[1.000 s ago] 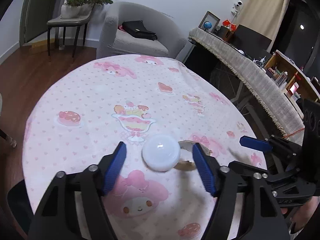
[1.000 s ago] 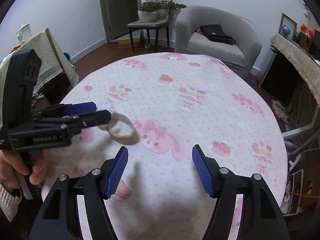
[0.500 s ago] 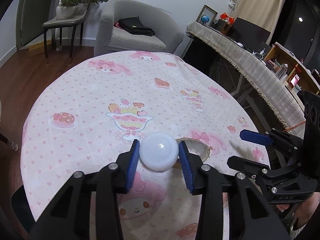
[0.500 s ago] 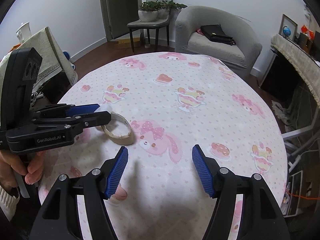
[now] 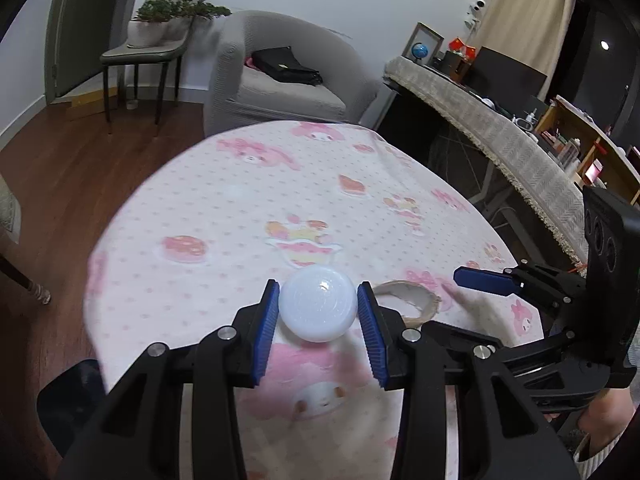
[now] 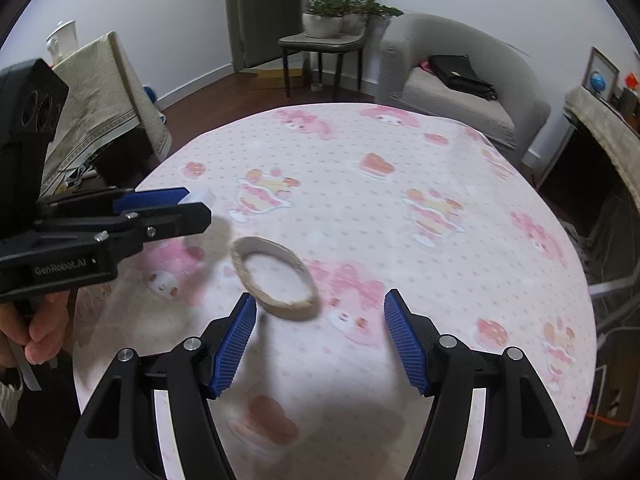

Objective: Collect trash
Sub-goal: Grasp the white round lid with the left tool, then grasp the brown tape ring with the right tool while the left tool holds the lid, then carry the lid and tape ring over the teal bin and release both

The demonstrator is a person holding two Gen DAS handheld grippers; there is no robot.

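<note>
left tongs (image 5: 318, 312) clenched on the ball (image 5: 318, 309), one blue pad touching each side of it. ball: white, translucent, glossy, one bright highlight on top; round, so no long axis and no heading to read. it sits between the pad tips, with the counter (image 5: 224, 216) below; whether it touches the cloth, cannot tell. in the right wrist view only a white edge of it shows past the left tongs (image 6: 192, 204).

ring (image 5: 406, 304): tan, cardboard-looking band, lying flat on the counter just right of the left tongs. from the right wrist view the ring (image 6: 276, 276) reads as an oval, long axis running from far-left to near-right, hole facing up, white inner wall. it lies just ahead of the right tongs (image 6: 320, 340), nearer their left pad, not between the pads.

right tongs released, pads wide apart, nothing held.

counter cloth: pink, dotted, cartoon rabbits and desserts.
</note>
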